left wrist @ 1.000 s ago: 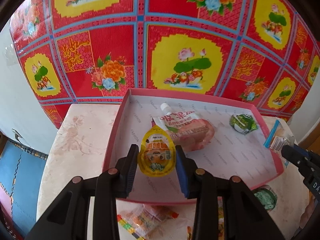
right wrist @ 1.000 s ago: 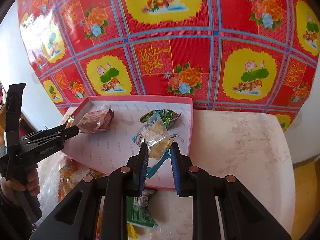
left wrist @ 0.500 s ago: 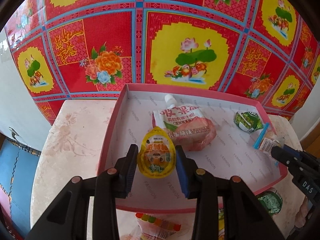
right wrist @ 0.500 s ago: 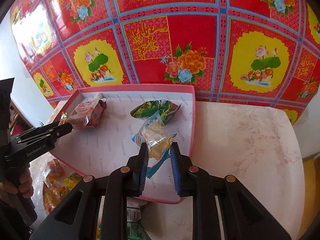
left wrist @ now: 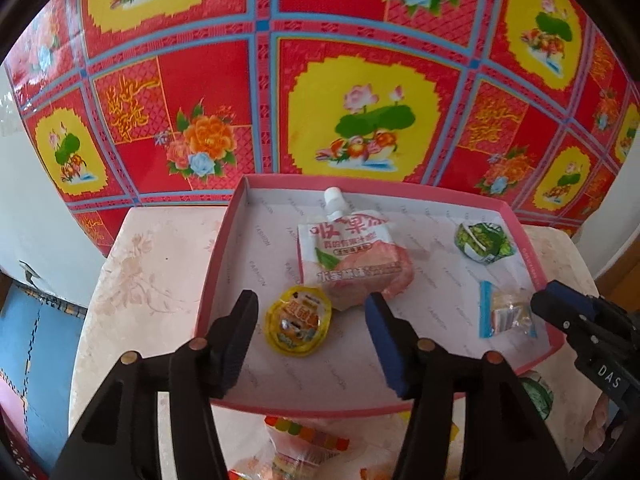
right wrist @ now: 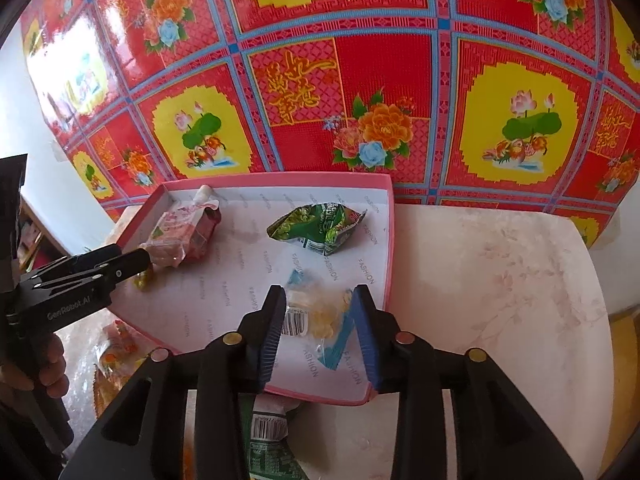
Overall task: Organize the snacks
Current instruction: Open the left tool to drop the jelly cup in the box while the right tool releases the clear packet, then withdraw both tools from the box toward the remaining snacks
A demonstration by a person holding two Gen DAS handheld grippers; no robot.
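A shallow pink box holds the snacks. A small yellow jelly cup lies on its floor between the widening jaws of my left gripper, clear of both pads. A pink spouted pouch lies just beyond it. In the right wrist view a clear packet with blue ends rests on the box floor between the opening jaws of my right gripper; the pads stand just off it. A green packet lies farther back.
The box sits on a pale floral table against a red and yellow patterned wall. More wrapped snacks lie on the table in front of the box. A person's hand holds the left gripper at the left edge.
Both grippers have opened. The yellow jelly cup dropped from the left jaws onto the box floor, and the clear packet settled onto the floor out of the right jaws.
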